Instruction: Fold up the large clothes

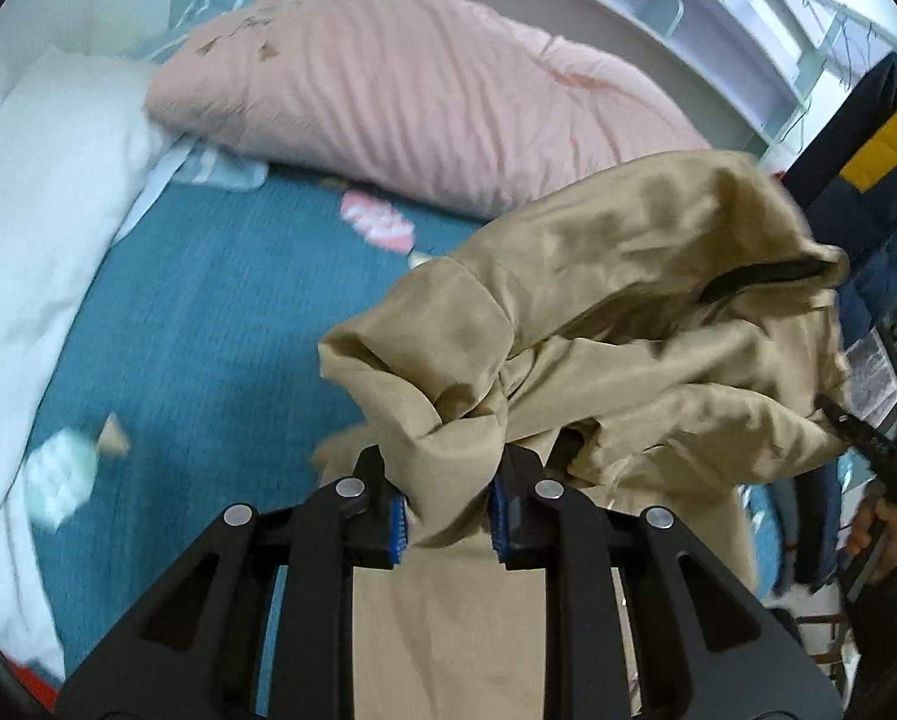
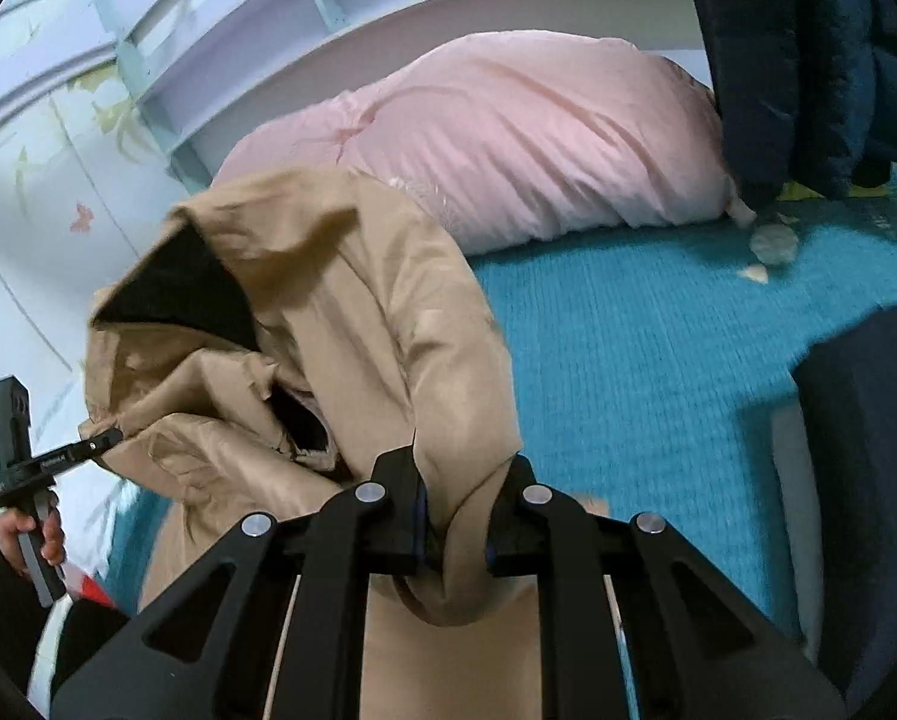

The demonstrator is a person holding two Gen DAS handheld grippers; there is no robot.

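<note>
Both of my tongs are pinched tight on cloth: the left gripper (image 1: 448,510) bites one bunch of the tan coat (image 1: 628,312) and the right gripper (image 2: 454,522) bites another bunch, so the coat hangs in a crumpled lump above the blue bed cover (image 1: 208,330), not lying on it. I think I am at the lift-and-spread step, so next I need to pull my two hands apart and lay the coat flat on the blue bed cover, on my side of the pink quilt (image 1: 418,78) past it.
</note>
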